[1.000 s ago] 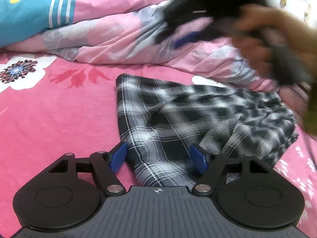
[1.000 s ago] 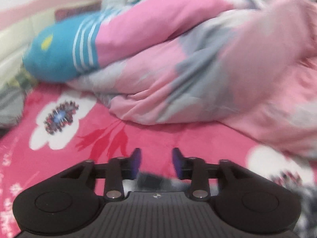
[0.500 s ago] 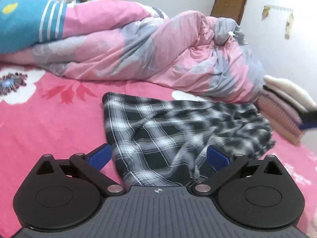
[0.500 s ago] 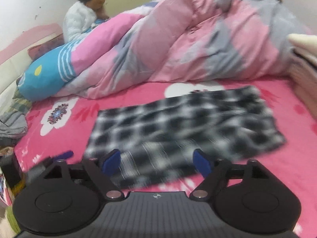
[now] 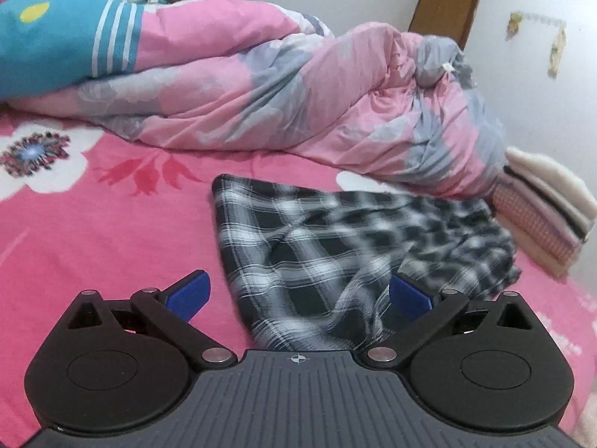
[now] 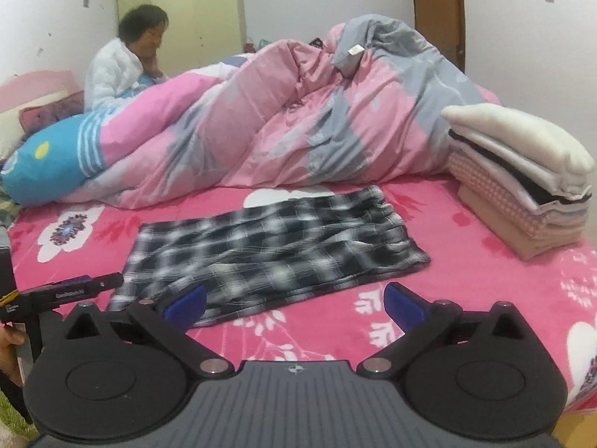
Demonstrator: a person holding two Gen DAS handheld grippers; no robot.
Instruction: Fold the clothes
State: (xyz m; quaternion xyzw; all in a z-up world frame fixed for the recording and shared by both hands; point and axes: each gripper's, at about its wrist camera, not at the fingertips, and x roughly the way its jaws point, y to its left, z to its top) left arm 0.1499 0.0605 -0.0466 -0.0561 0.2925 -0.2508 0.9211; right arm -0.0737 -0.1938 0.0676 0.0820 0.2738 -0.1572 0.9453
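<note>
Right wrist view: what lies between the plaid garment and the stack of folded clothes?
Only bare pink floral bedsheet separates the plaid garment from the folded stack; the right wrist view shows it.

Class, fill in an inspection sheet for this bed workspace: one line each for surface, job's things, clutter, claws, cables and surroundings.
Surface: pink floral bedsheet.
Job's things: checked garment lying spread out, wrinkled; folded stack to its right.
Clutter: bunched pink-grey quilt; blue pillow.
Claws: left claw open over the garment's near corner, jaws just opened; right claw open, nothing between its jaws, just opened.
Cables: nothing seen.
Surroundings: seated person, wardrobe, wooden door.
</note>
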